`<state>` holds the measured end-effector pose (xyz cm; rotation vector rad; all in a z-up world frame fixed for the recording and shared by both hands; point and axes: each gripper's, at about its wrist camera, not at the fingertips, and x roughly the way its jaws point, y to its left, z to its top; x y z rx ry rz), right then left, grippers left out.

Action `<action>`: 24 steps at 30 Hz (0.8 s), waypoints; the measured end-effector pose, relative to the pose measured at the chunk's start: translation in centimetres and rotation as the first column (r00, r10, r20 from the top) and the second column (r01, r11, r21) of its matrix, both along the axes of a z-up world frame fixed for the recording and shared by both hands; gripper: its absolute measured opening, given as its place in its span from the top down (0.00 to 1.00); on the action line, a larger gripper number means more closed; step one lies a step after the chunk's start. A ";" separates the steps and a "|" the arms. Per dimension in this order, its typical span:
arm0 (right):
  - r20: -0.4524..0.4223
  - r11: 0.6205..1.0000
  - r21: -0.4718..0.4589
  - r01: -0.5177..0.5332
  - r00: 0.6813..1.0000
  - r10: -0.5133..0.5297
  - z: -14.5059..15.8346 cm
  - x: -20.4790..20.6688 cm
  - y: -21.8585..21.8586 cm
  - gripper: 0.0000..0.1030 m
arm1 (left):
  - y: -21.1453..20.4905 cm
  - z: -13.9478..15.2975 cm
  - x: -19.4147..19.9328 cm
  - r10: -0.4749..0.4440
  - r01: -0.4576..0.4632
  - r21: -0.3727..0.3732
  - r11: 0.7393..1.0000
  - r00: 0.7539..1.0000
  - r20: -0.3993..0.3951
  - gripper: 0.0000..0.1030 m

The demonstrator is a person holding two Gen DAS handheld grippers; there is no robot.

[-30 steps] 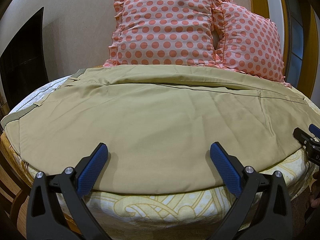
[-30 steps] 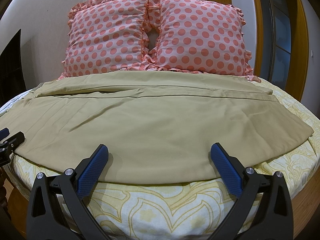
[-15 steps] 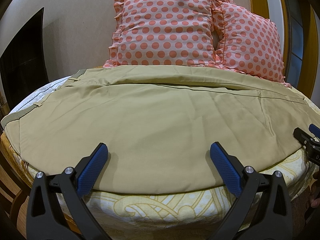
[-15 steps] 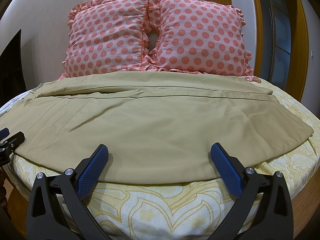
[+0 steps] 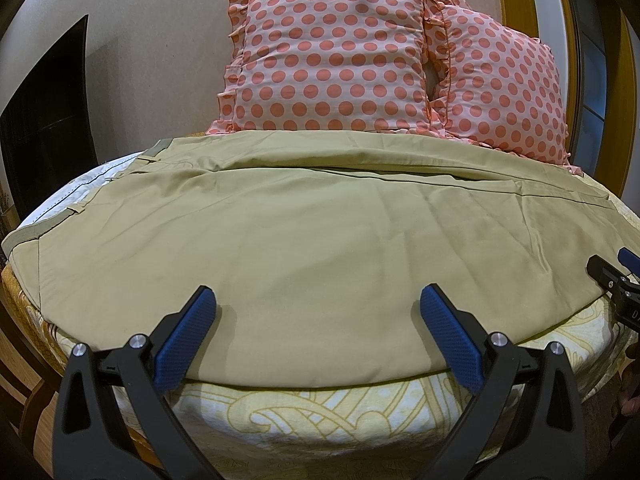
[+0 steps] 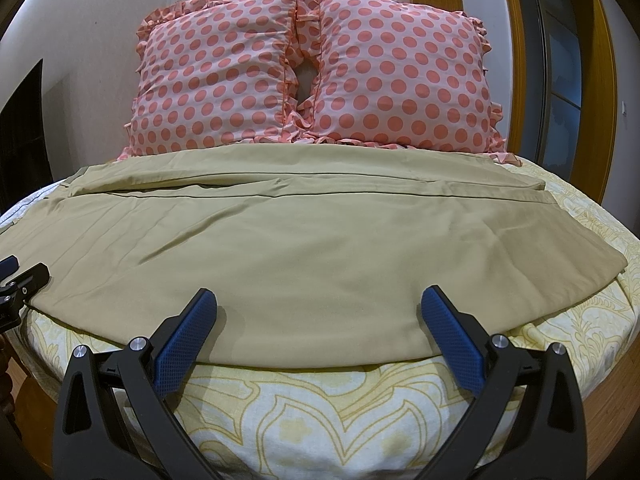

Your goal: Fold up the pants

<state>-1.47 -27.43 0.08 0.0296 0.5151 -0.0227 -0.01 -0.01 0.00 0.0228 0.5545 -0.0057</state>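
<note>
black angled arms on left gripper (image 5: 318,308) and right gripper (image 6: 319,308), silver round screws at the joints, blue finely textured pads (image 5: 186,340) inside.

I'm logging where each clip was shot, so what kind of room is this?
Most likely a bedroom: a bed with a yellow patterned sheet, two polka-dot pillows propped against the wall, and khaki pants spread across the sheet.

Only a partial "D" shows on the right hand-held gripper (image 5: 624,292).
</note>
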 end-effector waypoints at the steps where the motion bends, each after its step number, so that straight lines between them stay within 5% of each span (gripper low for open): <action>1: 0.000 1.000 0.000 0.000 1.000 0.000 0.0 0.0 0.0 0.01 | 0.0 0.0 0.0 0.000 0.000 0.000 1.000 1.000 0.000 0.02; 16: -0.016 1.000 -0.002 -0.011 1.000 0.011 0.4 -0.3 0.0 0.01 | -0.1 0.3 0.4 -0.013 0.014 0.005 1.000 1.000 -0.026 0.02; 20: -0.123 0.994 0.082 -0.071 0.989 0.081 3.5 1.8 -1.9 0.01 | 1.2 1.7 1.5 -0.002 0.002 0.000 1.000 0.999 -0.047 0.02; 24: -0.112 0.981 0.170 0.089 0.991 -0.071 8.5 7.5 -8.1 0.01 | 3.2 3.7 4.0 0.070 -0.071 -0.031 0.997 0.997 -0.026 0.02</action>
